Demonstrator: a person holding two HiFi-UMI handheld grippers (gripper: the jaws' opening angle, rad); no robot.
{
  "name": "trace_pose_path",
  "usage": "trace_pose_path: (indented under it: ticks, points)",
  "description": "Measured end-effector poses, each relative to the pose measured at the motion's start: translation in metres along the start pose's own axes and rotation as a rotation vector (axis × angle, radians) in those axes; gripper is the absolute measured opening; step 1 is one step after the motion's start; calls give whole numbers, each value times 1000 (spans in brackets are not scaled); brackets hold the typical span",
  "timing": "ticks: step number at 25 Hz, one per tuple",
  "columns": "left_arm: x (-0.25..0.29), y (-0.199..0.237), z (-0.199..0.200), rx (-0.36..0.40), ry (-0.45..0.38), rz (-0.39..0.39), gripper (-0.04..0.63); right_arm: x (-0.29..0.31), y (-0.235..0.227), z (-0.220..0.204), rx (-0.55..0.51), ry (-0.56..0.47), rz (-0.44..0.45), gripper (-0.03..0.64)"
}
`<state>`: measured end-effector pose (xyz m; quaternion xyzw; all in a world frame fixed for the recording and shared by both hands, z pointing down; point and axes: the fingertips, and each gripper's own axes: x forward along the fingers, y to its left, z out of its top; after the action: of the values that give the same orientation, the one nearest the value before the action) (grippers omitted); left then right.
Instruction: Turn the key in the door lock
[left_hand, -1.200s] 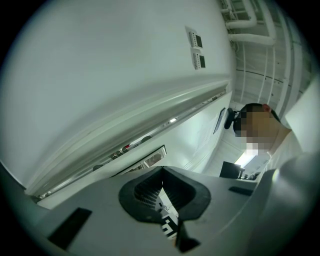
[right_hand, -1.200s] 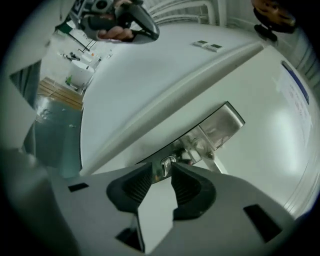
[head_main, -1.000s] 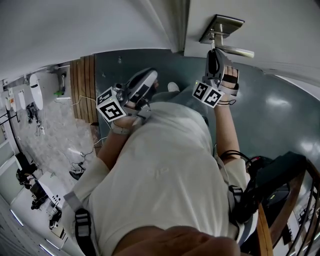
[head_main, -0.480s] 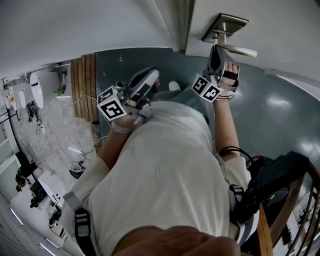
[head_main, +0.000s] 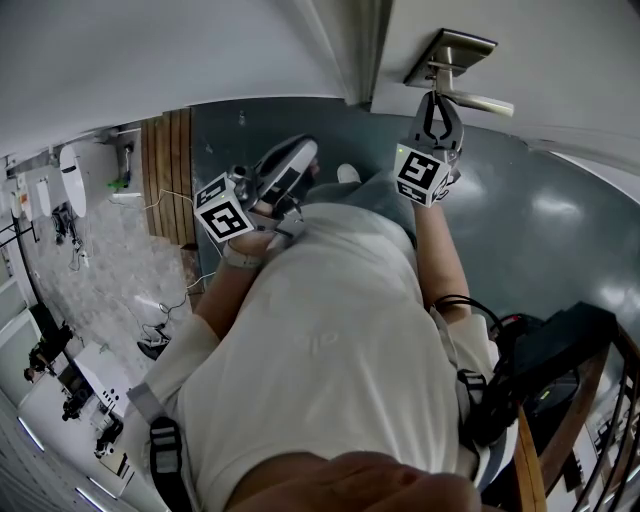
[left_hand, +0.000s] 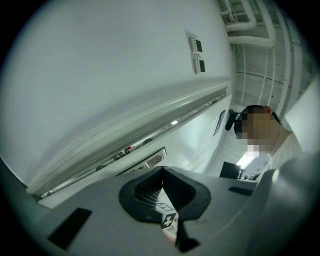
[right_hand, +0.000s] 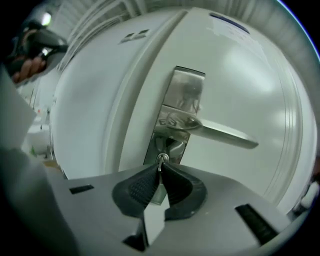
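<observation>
A brushed-metal lock plate (right_hand: 185, 95) with a lever handle (right_hand: 225, 132) sits on the white door (right_hand: 240, 75). Below the lever, a small key (right_hand: 161, 160) sticks out of the keyhole. My right gripper (right_hand: 160, 169) has just been closing and now pinches the key's head between its ribbed pads. In the head view the right gripper (head_main: 436, 98) reaches up under the lock plate (head_main: 447, 52), with its marker cube facing the camera. My left gripper (head_main: 300, 152) is held in front of the chest, away from the door. Its jaws (left_hand: 162, 171) are shut with nothing between them.
The door frame (head_main: 362, 50) runs just left of the lock. Below is a dark green floor (head_main: 560, 230), with a wooden railing (head_main: 600, 400) and black gear at the right. The left gripper view faces a white wall with switch panels (left_hand: 196, 50) and a person at the right.
The right gripper's jaws have closed on the key. The gripper has rolled about its own axis, so its marker cube now faces the head camera. The left gripper has not moved.
</observation>
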<state>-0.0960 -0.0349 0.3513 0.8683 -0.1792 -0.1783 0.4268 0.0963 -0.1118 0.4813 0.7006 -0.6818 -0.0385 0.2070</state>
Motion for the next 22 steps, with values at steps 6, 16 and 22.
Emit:
trace_pose_path:
  ticks: [6,16,22]
  points:
    - [-1,2,-2,-5,-7,3,8,3,-6,-8,523,7,99,41]
    - [-1,4,-3,-11,-12,6,9,10,-8,-14,1558,-13,317,40]
    - [-3,7,-3,-13,-19,20,8,9,-6,-21,1846,-10,376,41]
